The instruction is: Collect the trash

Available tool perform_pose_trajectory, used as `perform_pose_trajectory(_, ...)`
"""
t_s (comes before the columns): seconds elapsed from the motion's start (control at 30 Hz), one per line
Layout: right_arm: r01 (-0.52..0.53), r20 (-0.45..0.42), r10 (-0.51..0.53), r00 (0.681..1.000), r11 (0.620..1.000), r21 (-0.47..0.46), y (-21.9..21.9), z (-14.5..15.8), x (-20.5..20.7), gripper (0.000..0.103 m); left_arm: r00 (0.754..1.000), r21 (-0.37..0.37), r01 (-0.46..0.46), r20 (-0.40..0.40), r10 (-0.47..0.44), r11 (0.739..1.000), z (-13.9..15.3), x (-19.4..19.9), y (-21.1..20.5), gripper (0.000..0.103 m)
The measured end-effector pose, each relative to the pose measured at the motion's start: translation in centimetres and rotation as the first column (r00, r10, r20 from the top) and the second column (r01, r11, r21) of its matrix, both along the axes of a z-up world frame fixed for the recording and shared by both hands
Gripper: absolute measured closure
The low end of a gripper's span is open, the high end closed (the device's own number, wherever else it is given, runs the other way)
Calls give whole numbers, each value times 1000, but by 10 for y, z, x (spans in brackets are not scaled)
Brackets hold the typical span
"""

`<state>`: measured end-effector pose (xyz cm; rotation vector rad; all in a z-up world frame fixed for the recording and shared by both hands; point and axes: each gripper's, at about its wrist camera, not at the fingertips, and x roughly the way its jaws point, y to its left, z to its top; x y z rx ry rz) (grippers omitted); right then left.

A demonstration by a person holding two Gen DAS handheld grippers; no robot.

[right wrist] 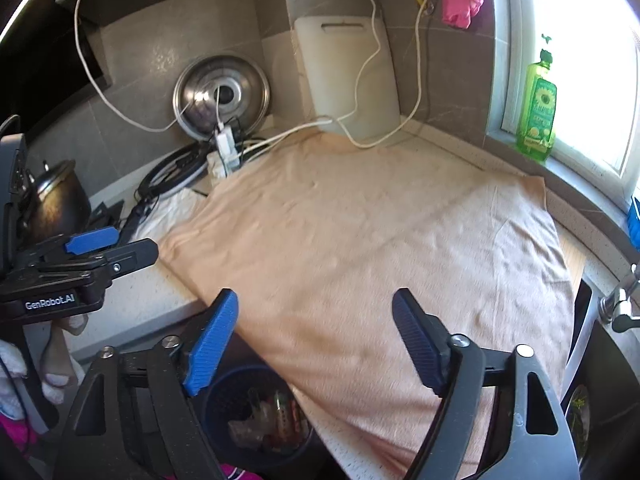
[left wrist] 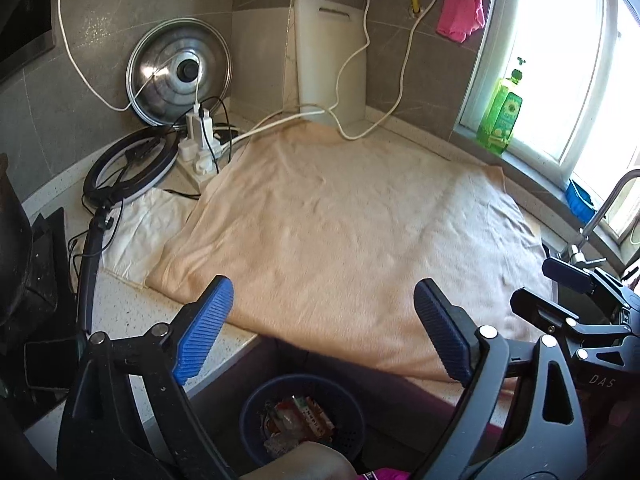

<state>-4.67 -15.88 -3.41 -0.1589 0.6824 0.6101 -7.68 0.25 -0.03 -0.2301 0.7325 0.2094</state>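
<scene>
While claws (left wrist: 324, 328) wide, bare towel (left wrist: 340, 220).

A pot lid (left wrist: 179, 74) and cutting board (left wrist: 330, 60) lean behind the towel (left wrist: 340, 232).

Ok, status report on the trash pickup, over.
Left gripper and right gripper open, empty. Trash in blue basket. Towel bare.

Strong daylight pours in from the window (left wrist: 580, 80) on the right, which is blown out to white in both views. It glares off the steel pot lid (left wrist: 180, 72) and lights the peach towel (left wrist: 340, 220) evenly. The left corners fall into deep shadow. Fisheye distortion bends the walls and window frame, and black vignetting rims the right wrist view. The towel's weave looks slightly soft.
</scene>
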Motion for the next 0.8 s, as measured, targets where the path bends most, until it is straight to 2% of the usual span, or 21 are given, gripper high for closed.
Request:
perform_pose_trajectory(0.3,7,43,-10,999,999,54,-4,18,8,22,1000,9,-11,15,10,1000,11,12,-5,4)
perform_pose_trajectory(0.57,25,14,-26,1000,994,102,-7,21,19,21,1000,9,-12,21,12,1000,15,15,-8,2)
perform_pose_trajectory(0.8,31,5,-32,999,994,105,-8,20,21,21,1000,0,-13,17,13,1000,15,17,-8,2)
